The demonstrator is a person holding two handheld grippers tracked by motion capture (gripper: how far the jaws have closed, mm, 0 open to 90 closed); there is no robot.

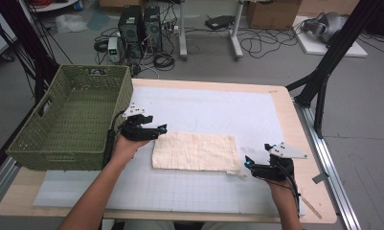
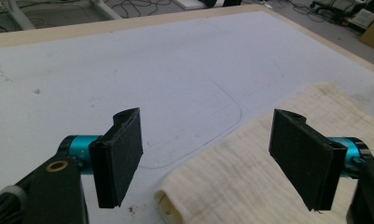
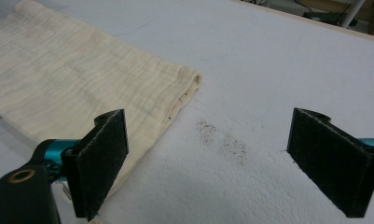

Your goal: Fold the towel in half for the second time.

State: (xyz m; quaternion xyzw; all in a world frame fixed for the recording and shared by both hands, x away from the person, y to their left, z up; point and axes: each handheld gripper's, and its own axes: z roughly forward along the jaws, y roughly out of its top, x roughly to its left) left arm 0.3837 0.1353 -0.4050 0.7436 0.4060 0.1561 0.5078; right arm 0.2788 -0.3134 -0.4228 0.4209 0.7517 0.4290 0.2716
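Flanking the folded towel (image 1: 195, 152), both grippers' fingers gape empty; left gripper (image 1: 162, 128) may pinch one layer, unfolding it.

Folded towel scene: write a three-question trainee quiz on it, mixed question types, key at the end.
1. True or false: the left gripper clamps the folded towel.
2. Which thing stands at the table's left end? A green basket B metal bucket C cardboard box
3. Near which end of the towel is the right gripper?

Key: 1 false, both grippers' jaws are open and hold nothing. 2 A. 3 Its right end, at the near corner.
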